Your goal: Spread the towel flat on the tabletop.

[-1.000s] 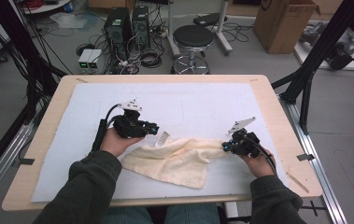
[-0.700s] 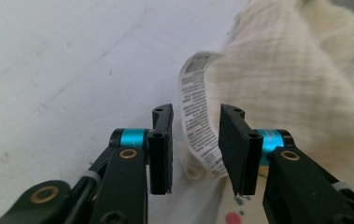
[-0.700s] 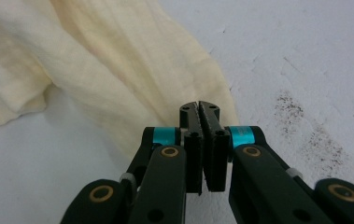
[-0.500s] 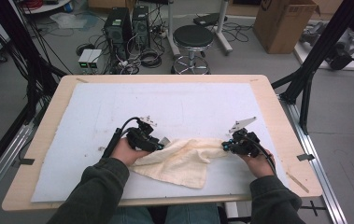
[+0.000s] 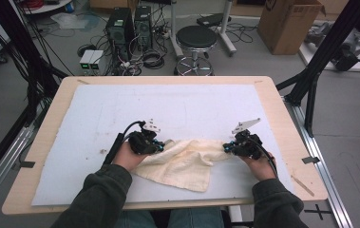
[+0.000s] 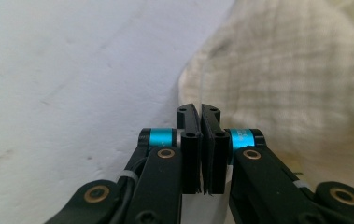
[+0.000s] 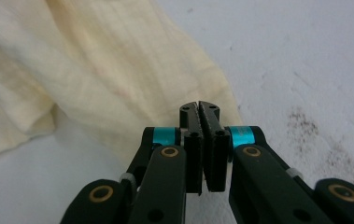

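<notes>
Since before, left gripper [image 5: 161, 145] shifted rightward, fingers closing on cloth [image 5: 187, 161]; right gripper [image 5: 226, 147] clamps it.

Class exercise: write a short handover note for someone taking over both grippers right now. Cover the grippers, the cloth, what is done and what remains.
Left gripper: jaws have just closed at the cloth's left corner; whether fabric is caught cannot be told.
Right gripper: shut at the right corner.
Cloth: crumpled on the white mat, near the table's front edge.
Done: both corners reached.
Left: probably lift and spread it flat.
</notes>
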`<action>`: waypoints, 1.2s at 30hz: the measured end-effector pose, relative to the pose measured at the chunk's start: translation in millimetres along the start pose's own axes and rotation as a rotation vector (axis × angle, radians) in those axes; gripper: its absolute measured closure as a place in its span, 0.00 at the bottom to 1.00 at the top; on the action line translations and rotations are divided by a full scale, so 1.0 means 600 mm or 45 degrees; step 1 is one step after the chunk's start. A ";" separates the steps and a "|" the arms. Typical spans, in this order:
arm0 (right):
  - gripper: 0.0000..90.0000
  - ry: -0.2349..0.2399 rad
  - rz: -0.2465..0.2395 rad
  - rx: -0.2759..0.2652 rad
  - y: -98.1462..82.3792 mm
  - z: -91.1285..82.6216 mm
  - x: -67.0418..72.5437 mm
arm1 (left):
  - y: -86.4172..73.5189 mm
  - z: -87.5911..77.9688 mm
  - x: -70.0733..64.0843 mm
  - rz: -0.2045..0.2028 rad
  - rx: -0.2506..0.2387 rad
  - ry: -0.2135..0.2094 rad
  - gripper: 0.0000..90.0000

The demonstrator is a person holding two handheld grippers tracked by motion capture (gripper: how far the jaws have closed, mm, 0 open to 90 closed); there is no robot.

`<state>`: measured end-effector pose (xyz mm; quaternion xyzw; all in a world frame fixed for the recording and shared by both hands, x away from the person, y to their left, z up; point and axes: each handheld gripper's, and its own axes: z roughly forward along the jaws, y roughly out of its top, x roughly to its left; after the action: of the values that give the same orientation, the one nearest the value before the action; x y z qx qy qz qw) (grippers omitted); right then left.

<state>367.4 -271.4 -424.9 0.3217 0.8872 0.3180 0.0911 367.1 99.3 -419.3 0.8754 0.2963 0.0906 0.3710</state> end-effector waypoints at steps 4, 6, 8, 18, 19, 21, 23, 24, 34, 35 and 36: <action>0.98 0.008 -0.041 -0.037 0.020 -0.006 0.014 | -0.003 -0.037 0.011 -0.012 -0.063 0.035 0.97; 0.99 0.015 -0.064 -0.058 0.033 -0.009 0.021 | -0.009 -0.056 0.019 -0.032 -0.085 0.049 0.97; 0.98 0.023 -0.078 -0.083 0.047 -0.012 0.025 | -0.015 -0.074 0.028 -0.040 -0.100 0.064 0.97; 0.99 0.054 -0.183 -0.113 0.113 -0.014 0.035 | -0.017 -0.117 0.081 -0.117 -0.186 0.119 0.97; 0.99 0.052 -0.186 -0.101 0.125 -0.013 0.031 | -0.011 -0.115 0.094 -0.142 -0.206 0.146 0.97; 0.99 -0.003 -0.204 -0.096 0.161 -0.010 0.011 | 0.015 -0.109 0.127 -0.184 -0.241 0.226 0.97; 0.99 -0.053 -0.123 -0.120 0.219 -0.003 -0.029 | 0.049 -0.100 0.167 -0.202 -0.253 0.356 0.96; 0.94 -0.125 -0.063 -0.125 0.249 0.001 -0.051 | 0.062 -0.096 0.184 -0.230 -0.252 0.419 0.93; 0.66 -0.103 0.032 -0.146 0.241 0.014 -0.065 | 0.021 -0.117 0.190 -0.269 -0.255 0.331 0.64; 0.64 -0.095 0.021 -0.145 0.229 0.016 -0.058 | 0.013 -0.117 0.182 -0.254 -0.250 0.315 0.64; 0.64 -0.079 0.010 -0.145 0.217 0.018 -0.051 | 0.005 -0.115 0.173 -0.256 -0.254 0.294 0.64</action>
<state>462.2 -208.1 -353.6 0.3294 0.8631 0.3581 0.1355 426.3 199.8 -374.5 0.7841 0.4124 0.1821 0.4266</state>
